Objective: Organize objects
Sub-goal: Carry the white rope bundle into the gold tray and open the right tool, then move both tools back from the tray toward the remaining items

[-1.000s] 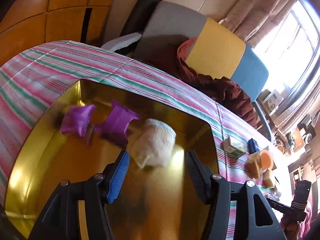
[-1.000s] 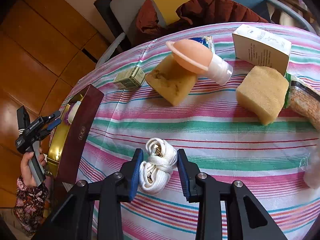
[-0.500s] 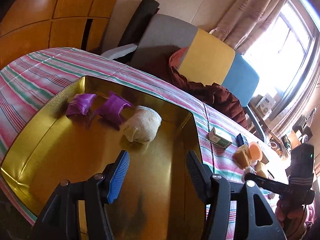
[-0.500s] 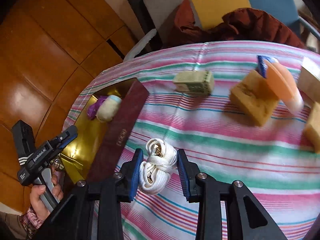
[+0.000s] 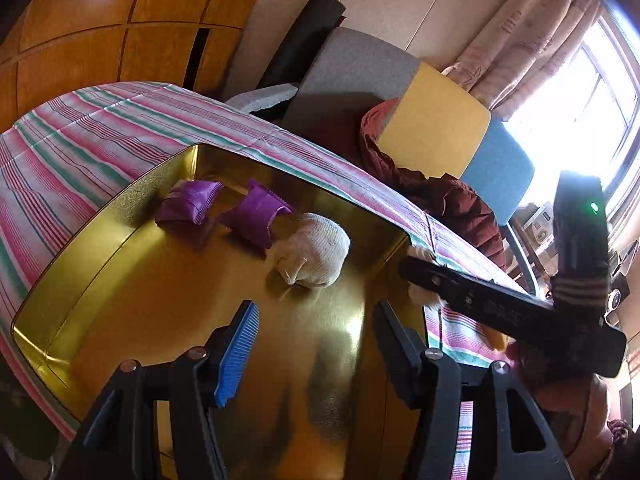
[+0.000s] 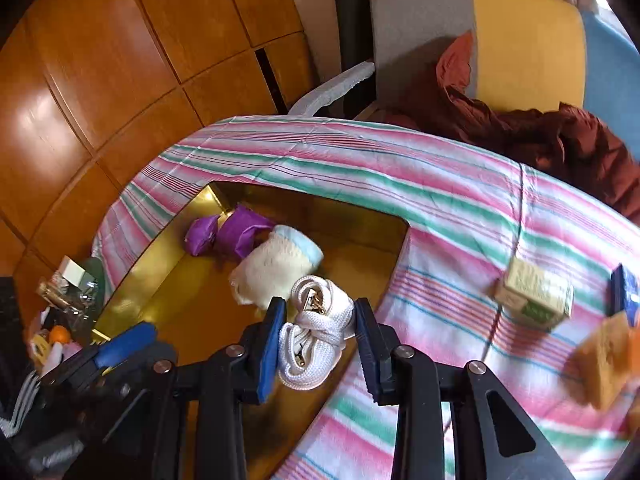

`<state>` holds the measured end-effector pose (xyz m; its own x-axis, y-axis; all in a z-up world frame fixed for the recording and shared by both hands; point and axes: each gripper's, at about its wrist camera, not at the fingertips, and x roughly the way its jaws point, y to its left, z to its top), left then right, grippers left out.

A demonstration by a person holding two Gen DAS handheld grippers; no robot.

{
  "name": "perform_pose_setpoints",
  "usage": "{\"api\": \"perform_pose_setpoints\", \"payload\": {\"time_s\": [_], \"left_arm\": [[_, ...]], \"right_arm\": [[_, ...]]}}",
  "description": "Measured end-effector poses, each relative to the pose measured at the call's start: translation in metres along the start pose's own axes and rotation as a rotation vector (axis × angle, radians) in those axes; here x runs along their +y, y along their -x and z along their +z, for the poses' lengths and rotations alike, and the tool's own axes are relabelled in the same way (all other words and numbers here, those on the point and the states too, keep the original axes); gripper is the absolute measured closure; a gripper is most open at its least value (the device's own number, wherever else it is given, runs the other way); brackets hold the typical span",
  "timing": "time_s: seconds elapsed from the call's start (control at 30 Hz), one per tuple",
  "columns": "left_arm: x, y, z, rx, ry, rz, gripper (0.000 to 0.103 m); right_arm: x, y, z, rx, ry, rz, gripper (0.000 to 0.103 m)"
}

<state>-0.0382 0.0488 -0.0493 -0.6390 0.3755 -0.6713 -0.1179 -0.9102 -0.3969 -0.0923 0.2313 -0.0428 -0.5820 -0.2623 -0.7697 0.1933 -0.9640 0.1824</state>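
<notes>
My right gripper (image 6: 318, 344) is shut on a coiled white strap (image 6: 316, 336) and holds it over the right edge of the gold tray (image 6: 160, 276). In the tray lie two purple packets (image 6: 228, 232) and a rolled cream sock (image 6: 276, 268). In the left wrist view my left gripper (image 5: 316, 344) is open and empty above the near part of the gold tray (image 5: 132, 328), behind the rolled sock (image 5: 314, 254) and the purple packets (image 5: 224, 210). The right gripper (image 5: 416, 274) enters from the right over the tray's edge.
The tray sits on a round table with a striped cloth (image 6: 400, 168). A small green box (image 6: 534, 298), a sponge (image 6: 604, 360) and a blue item (image 6: 624, 290) lie to the right. A chair with a dark red garment (image 6: 520, 120) stands behind the table.
My right gripper carried the white strap left across the table to the tray's edge. My left gripper drew back from the rolled sock and stayed open.
</notes>
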Motion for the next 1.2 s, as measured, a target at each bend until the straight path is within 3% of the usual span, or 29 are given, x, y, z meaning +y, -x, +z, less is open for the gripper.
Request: {"api": "perform_pose_setpoints", "payload": {"time_s": [0.13, 0.23, 0.27, 0.5, 0.77, 1.2], "left_arm": [[0.001, -0.002, -0.002, 0.011, 0.012, -0.003, 0.043], [0.0, -0.003, -0.003, 0.016, 0.009, -0.008, 0.043], [-0.001, -0.003, -0.003, 0.018, 0.007, -0.008, 0.043], [-0.005, -0.004, -0.006, 0.022, -0.004, -0.012, 0.043], [-0.018, -0.001, -0.011, 0.021, -0.041, -0.035, 0.043], [-0.053, 0.012, -0.025, 0.024, -0.139, -0.1, 0.043]], "right_arm": [[0.005, -0.017, 0.011, -0.005, 0.043, -0.095, 0.066], [0.001, -0.02, 0.016, -0.025, 0.034, -0.14, 0.054], [0.0, -0.019, 0.017, -0.038, 0.025, -0.149, 0.047], [-0.006, 0.009, 0.006, -0.114, 0.007, -0.135, 0.039], [-0.013, 0.044, -0.024, -0.139, 0.012, -0.138, 0.034], [-0.053, 0.064, -0.09, -0.037, -0.075, -0.182, 0.034]]}}
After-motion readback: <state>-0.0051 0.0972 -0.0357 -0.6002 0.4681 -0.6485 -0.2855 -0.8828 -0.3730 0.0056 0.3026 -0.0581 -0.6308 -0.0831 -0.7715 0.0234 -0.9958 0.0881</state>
